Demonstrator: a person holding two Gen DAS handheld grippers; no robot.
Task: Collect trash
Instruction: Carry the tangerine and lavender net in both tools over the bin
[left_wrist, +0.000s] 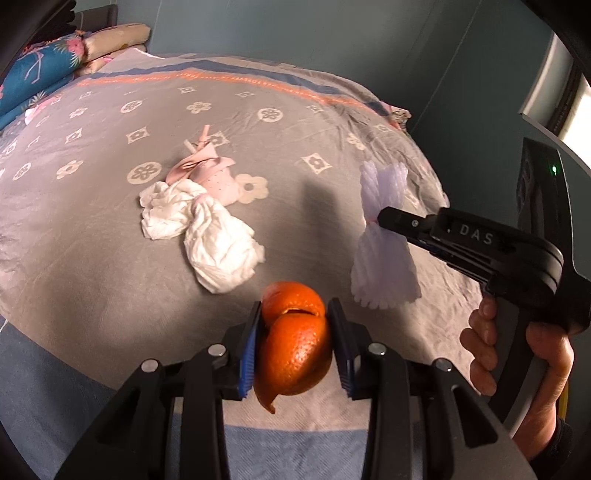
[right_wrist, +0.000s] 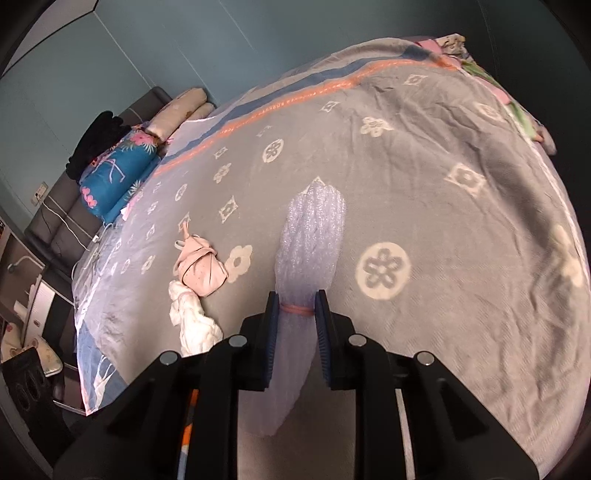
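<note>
My left gripper (left_wrist: 294, 314) is shut on an orange peel (left_wrist: 293, 354) and holds it above the near edge of the bed. My right gripper (right_wrist: 295, 314) is shut on a white foam net sleeve (right_wrist: 310, 236) tied at its middle with a pink rubber band; it shows in the left wrist view (left_wrist: 384, 258) held above the bed at the right. A crumpled white tissue (left_wrist: 207, 229) lies on the grey bedspread (left_wrist: 110, 258), also in the right wrist view (right_wrist: 194, 317). A small pink bag (left_wrist: 208, 173) lies just behind the tissue, touching it.
Folded blue floral quilt (left_wrist: 40, 70) and pillows (left_wrist: 118, 40) lie at the bed's head. Teal walls stand behind the bed. A grey sofa (right_wrist: 62, 218) and furniture stand beside the bed in the right wrist view.
</note>
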